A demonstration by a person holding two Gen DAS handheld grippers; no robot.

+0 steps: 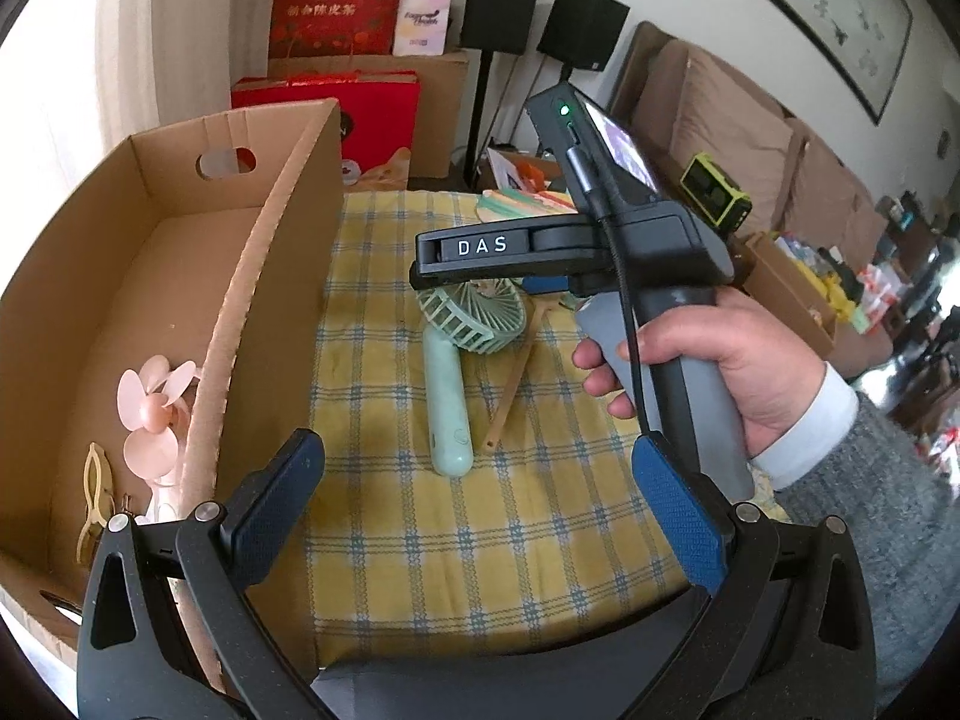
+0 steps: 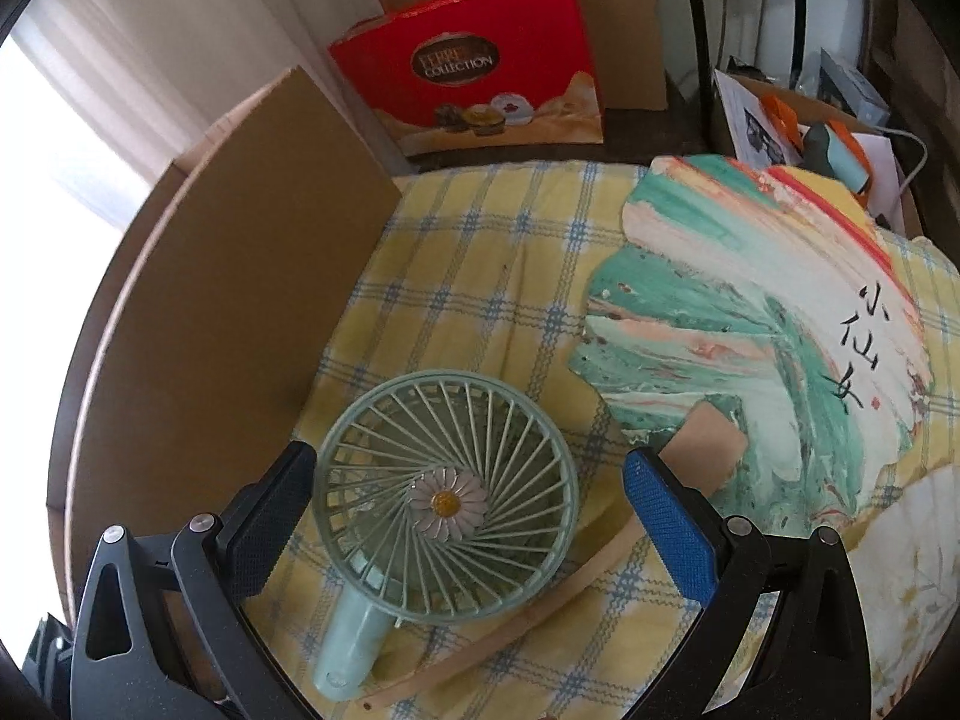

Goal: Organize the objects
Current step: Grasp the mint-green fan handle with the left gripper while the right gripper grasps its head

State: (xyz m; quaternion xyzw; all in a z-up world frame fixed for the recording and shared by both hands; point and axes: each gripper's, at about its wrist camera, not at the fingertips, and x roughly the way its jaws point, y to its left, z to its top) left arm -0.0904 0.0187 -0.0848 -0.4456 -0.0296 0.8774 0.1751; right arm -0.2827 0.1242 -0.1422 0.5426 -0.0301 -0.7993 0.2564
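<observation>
Only in the left wrist view is the inside of the cardboard box (image 1: pixel 180 276) seen, to the left of the left gripper (image 1: pixel 480 498), whose jaws are spread with nothing between them. A pink fan (image 1: pixel 153 414) and a beige hair clip (image 1: pixel 96 504) lie in the box. Ahead of this gripper the green handheld fan (image 1: pixel 456 372) rests on the yellow checked cloth (image 1: pixel 480 540), and the right gripper is seen from the side, held by a hand (image 1: pixel 732 360).

In the right wrist view the right gripper (image 2: pixel 474 510) is shown released, its blue pads on either side of the fan head (image 2: pixel 447 498) without touching it. The painted paper fan (image 2: pixel 750 330), mostly hidden from the left view, lies ahead and to the right, its wooden handle (image 2: pixel 510 624) running beside the green fan.
</observation>
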